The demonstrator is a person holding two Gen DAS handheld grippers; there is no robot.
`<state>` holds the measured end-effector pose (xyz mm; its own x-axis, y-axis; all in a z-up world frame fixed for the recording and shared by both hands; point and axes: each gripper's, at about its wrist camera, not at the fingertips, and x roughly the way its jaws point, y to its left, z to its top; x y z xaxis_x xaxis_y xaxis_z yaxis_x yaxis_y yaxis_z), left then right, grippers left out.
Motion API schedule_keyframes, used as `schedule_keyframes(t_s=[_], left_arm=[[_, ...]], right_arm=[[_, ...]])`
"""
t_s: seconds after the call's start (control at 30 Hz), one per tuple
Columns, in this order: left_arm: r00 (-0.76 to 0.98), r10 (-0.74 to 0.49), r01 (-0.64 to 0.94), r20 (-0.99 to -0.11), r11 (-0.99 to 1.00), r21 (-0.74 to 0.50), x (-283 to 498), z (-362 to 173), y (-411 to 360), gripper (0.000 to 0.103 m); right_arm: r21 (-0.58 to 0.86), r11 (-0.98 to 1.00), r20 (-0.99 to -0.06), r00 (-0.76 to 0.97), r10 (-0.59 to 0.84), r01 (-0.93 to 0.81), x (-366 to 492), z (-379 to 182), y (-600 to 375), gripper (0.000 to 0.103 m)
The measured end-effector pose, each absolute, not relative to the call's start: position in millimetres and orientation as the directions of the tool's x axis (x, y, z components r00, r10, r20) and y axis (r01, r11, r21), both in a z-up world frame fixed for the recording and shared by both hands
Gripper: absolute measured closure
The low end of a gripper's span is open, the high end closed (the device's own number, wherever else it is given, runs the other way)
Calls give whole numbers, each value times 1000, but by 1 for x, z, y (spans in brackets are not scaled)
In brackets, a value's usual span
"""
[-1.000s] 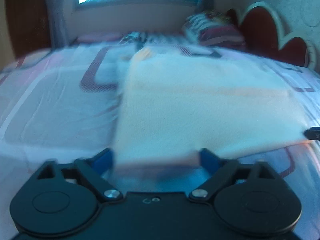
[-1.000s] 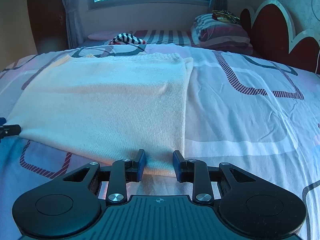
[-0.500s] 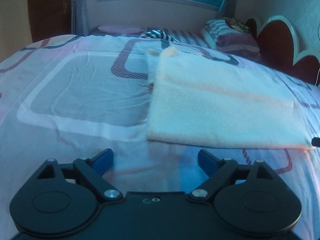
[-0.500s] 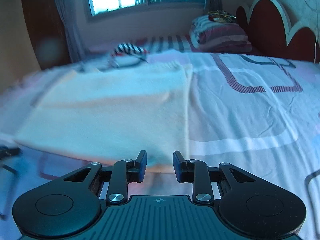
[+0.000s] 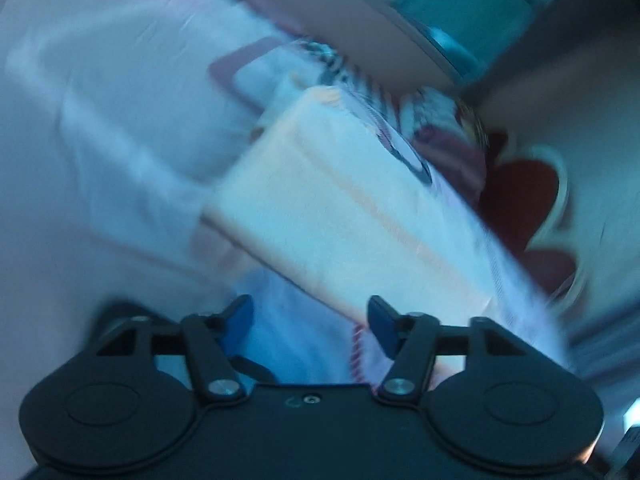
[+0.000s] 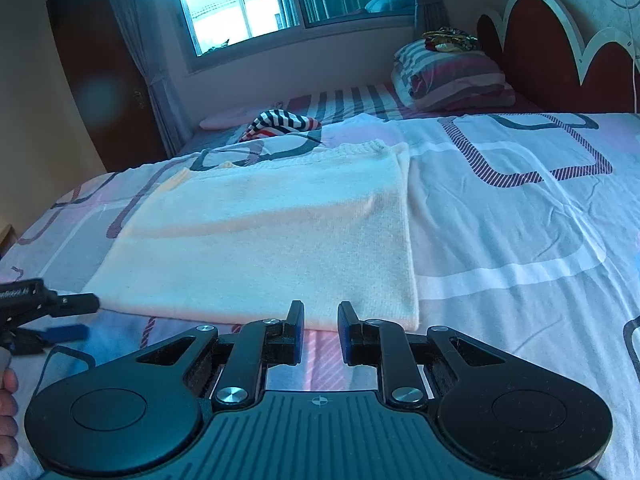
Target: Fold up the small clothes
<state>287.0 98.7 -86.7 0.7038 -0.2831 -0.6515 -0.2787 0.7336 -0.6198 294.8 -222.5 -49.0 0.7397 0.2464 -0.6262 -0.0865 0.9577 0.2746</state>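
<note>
Cream knit sweater (image 6: 264,240) lies flat on the bed (image 6: 520,220); both tools, right (image 6: 320,332) and left (image 5: 310,320), gape empty: pinch the six-o'clock hem corners evenly.

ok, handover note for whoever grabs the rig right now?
Left gripper: open, empty, view tilted and blurred, near the cream garment's near left corner.
Right gripper: slightly open, empty, at the garment's near edge.
Garment lies flat on the bedsheet, sides already folded into a rectangle.
A striped garment waits farther back.
Left: probably grip the near edge and fold it away from you.
</note>
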Motion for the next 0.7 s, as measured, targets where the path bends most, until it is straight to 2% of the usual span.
schedule_keyframes(t_s=[0.27,0.37,0.6,0.7], left_arm=[[788,-238,-359,-568,571,-738,302,-109,100,44],[823,-206,-343,-530,564,-751,314,-113,100,45],[854,-117,-384,-507,517,-765,328,-117,98,53],[863,-88,-399,-498,485,-778,332,-119,98,53]], right_arm=[[336,939,-573,775,268,-75,307,-37,-223,84],[368,925,-553,777,299,-94,323,-35,-218,100],[411,903,-541,764,350,-123,368,-45,-196,101],[424,896,-552,747,370,-131,389,-52,-185,101]])
